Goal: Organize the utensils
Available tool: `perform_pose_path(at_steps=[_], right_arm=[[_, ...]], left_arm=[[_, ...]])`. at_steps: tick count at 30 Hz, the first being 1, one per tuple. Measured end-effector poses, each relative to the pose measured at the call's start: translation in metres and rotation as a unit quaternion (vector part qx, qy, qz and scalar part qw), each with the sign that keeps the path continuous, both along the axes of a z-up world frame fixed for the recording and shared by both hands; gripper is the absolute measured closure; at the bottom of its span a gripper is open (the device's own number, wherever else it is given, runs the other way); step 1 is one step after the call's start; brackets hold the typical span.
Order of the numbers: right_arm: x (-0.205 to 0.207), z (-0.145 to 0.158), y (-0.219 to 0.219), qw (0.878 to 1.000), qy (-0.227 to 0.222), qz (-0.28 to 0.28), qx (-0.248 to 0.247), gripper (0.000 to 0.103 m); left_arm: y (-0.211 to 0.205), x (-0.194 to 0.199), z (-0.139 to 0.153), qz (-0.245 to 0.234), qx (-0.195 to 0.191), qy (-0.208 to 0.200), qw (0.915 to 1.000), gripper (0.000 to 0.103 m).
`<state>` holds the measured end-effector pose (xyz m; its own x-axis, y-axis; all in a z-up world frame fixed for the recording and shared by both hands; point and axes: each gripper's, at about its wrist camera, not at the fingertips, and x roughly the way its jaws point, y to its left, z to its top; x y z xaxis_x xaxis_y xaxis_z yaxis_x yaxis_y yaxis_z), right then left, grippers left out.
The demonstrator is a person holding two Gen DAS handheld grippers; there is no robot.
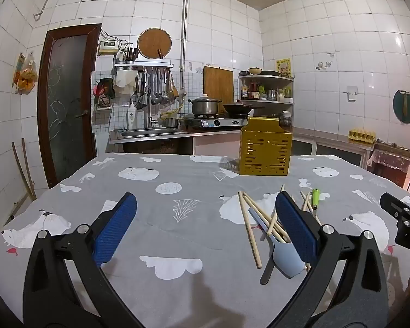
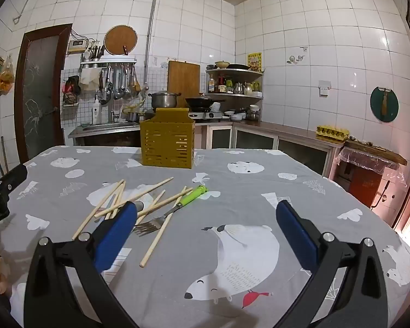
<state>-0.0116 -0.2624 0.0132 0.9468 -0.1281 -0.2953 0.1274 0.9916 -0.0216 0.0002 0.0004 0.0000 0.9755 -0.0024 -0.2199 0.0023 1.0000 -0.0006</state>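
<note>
While chopsticks (image 2: 128,199) lie scattered, left gripper (image 1: 205,218) gapes wide, empty; right gripper (image 2: 205,218) likewise.

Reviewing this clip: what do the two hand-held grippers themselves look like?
Both look identical. The left hand-held gripper and right hand-held gripper have glossy black plastic arms with cut-out slots and silver pivot screws. Their fingers carry blue ribbed pads. No cables show; white lettering on one body is too cropped to read.

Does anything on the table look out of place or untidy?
Yes. The chopsticks, a fork and a spatula lie criss-crossed in a loose heap on the tablecloth, outside the yellow holder standing behind them.
</note>
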Motion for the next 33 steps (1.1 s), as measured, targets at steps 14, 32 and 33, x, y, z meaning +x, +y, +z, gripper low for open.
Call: perform_pose_path(at_steps=[14,32,33], right_arm=[[-0.0029,-0.0003,-0.0021,1.000,-0.006,-0.001,-0.003,0.004],[0.0004,-0.0013,-0.0043,1.000,-0.006,-0.001,-0.005,0.004],[0.0007,-0.0014,-0.0047,1.000,-0.006,-0.001,-0.005,0.004]], left_arm=[[-0.0025,0.0009,-0.0001,0.000,0.003,-0.003,1.0000,0.005],[-0.0039,-0.0013,0.0054,0.000,0.002,-0.006,1.0000,0.005],[-0.0042,-0.0011,0.0059,0.000,0.002,-0.006,1.0000,0.005]])
